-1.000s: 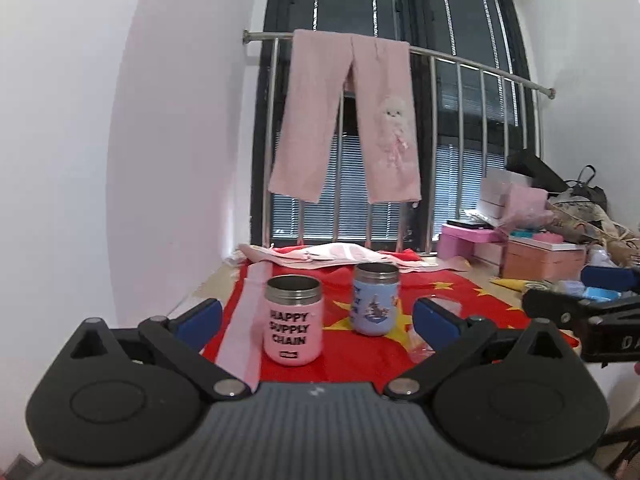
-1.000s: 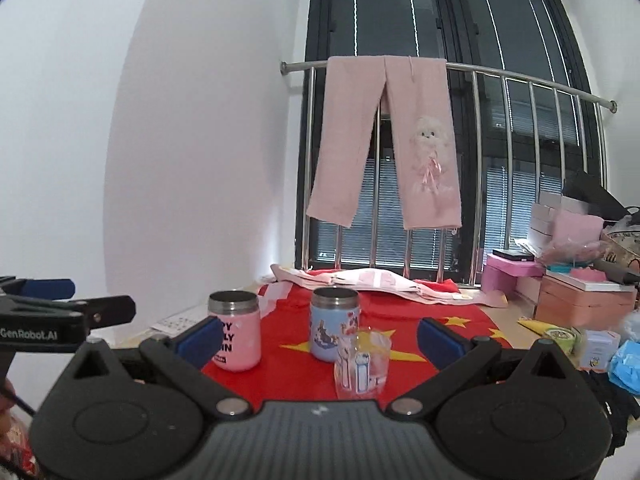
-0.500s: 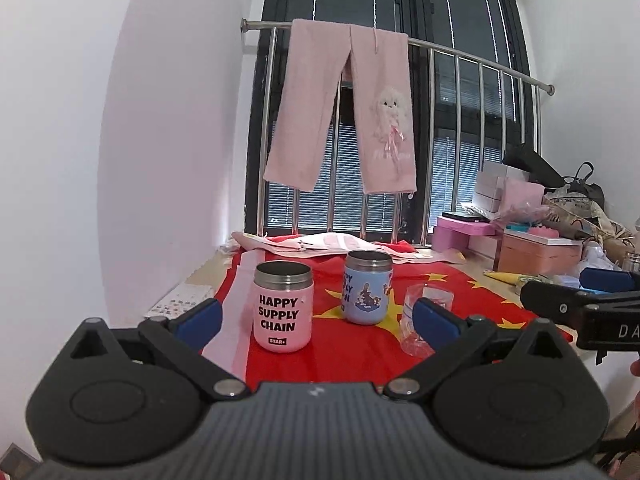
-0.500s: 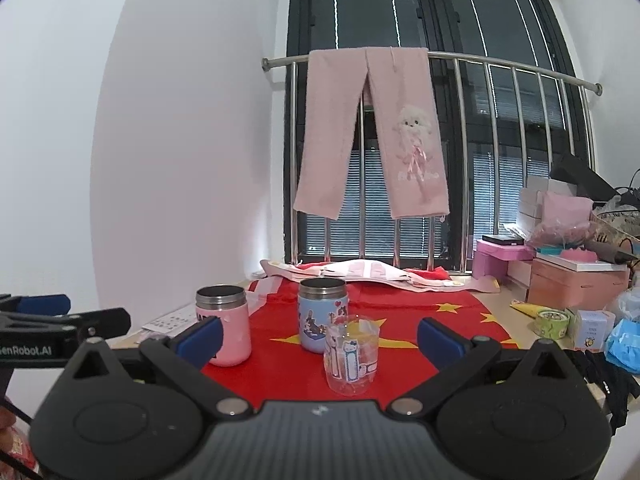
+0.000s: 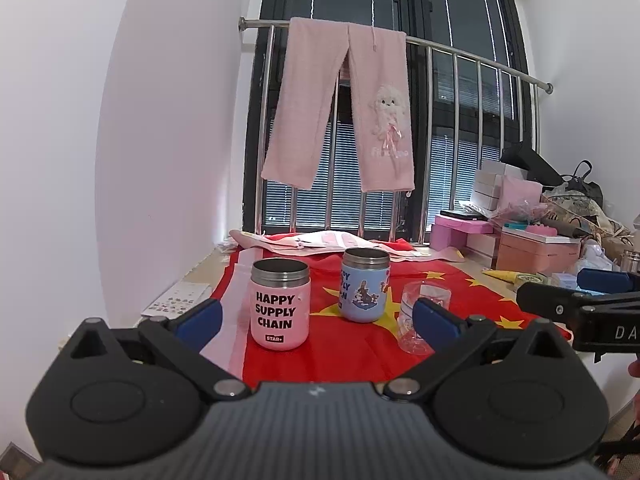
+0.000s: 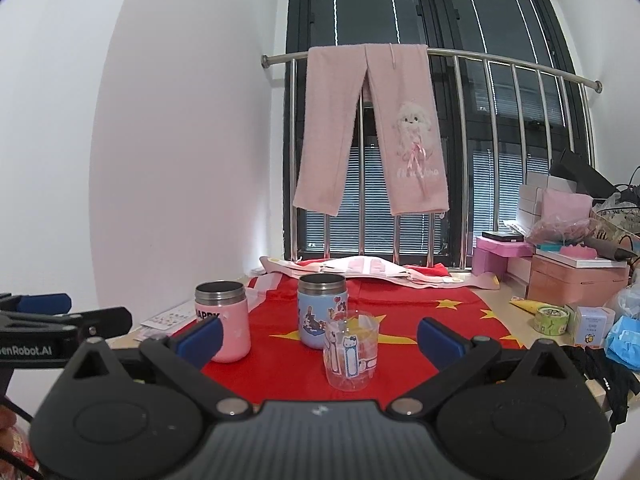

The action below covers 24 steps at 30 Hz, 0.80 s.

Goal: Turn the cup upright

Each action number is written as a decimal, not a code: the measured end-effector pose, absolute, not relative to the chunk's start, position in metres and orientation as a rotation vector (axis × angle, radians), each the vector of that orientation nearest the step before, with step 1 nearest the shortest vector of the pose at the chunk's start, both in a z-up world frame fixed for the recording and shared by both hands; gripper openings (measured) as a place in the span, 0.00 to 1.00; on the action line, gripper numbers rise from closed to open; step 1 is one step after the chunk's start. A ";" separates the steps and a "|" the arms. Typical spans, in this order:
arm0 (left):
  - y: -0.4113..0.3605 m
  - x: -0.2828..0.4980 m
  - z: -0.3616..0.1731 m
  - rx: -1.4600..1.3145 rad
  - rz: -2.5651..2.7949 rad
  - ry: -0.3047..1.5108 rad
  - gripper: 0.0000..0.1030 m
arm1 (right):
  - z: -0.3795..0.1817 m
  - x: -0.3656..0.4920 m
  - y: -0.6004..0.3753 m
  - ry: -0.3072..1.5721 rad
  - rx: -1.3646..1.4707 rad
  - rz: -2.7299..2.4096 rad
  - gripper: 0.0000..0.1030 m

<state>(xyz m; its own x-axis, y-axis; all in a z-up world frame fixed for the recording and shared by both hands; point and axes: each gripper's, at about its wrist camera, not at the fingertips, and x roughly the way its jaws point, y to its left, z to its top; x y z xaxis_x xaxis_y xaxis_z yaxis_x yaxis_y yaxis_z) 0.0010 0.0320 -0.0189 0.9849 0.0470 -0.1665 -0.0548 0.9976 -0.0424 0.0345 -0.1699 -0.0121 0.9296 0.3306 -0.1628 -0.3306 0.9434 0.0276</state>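
Note:
Three cups stand on a red cloth (image 6: 400,320). A clear plastic cup (image 6: 352,352) with cartoon stickers stands nearest, mouth up; it also shows in the left wrist view (image 5: 420,312). A blue cup (image 6: 322,310) (image 5: 364,288) stands behind it. A pink cup (image 6: 224,320) marked HAPPY SUPPLY CHAIN (image 5: 280,304) stands to the left. My left gripper (image 5: 316,316) is open and empty, short of the pink and blue cups. My right gripper (image 6: 320,332) is open and empty, with the clear cup ahead between its fingers.
Pink trousers (image 6: 368,128) hang on a steel railing (image 6: 520,68) before a dark window. Folded cloth (image 6: 360,266) lies at the table's back. Pink boxes (image 6: 572,276), a tape roll (image 6: 554,318) and bags crowd the right. A white wall (image 6: 180,160) is at the left.
Both grippers have risen and tipped downward a little, so the cups sit lower and closer in view. Nothing was grasped and the cups have not moved.

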 end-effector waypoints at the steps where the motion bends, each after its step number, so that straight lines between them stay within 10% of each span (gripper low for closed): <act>1: 0.032 0.001 -0.019 -0.047 0.050 0.166 1.00 | -0.012 0.034 -0.170 0.166 -0.001 0.339 1.00; 24: 0.029 0.003 -0.019 -0.046 0.046 0.161 1.00 | -0.013 0.034 -0.169 0.162 0.000 0.340 1.00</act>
